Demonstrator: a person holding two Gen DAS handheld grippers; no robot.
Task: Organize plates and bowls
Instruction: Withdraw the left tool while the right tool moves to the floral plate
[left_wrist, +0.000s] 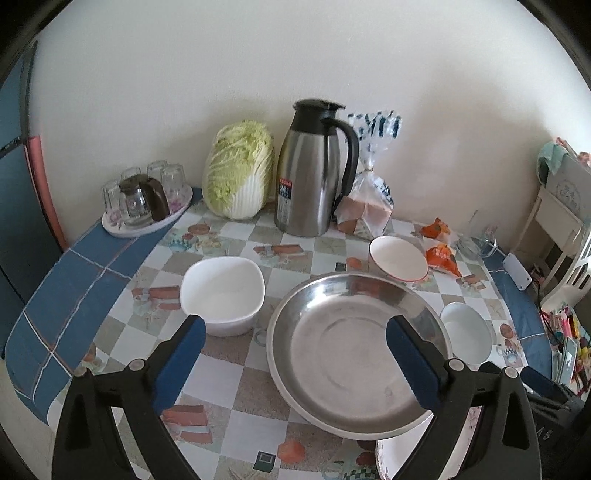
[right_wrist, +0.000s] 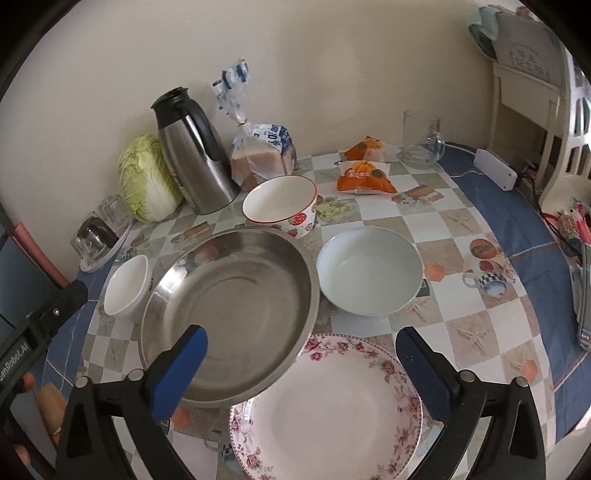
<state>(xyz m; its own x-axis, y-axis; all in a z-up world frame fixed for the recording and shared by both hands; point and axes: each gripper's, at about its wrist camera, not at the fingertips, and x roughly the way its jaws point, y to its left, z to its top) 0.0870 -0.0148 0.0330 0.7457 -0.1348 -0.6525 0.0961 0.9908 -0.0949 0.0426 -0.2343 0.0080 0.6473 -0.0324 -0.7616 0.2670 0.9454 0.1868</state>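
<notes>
A large steel plate (left_wrist: 354, 350) (right_wrist: 236, 306) lies mid-table, its near edge resting on a floral-rimmed plate (right_wrist: 332, 410) (left_wrist: 391, 461). A white squarish bowl (left_wrist: 221, 291) (right_wrist: 127, 288) sits left of it. A red-rimmed strawberry bowl (left_wrist: 399, 256) (right_wrist: 280, 206) stands behind it. A pale blue bowl (left_wrist: 467, 332) (right_wrist: 369, 269) sits to its right. My left gripper (left_wrist: 295, 328) is open and empty above the steel plate's left edge. My right gripper (right_wrist: 301, 341) is open and empty above the floral plate.
At the back stand a steel thermos jug (left_wrist: 314, 170), a cabbage (left_wrist: 238, 173), bagged bread (left_wrist: 367, 206), orange snack packets (right_wrist: 365, 177), a glass mug (right_wrist: 421, 140) and a tray of glasses (left_wrist: 147, 199). A chair (right_wrist: 535, 92) stands at the right.
</notes>
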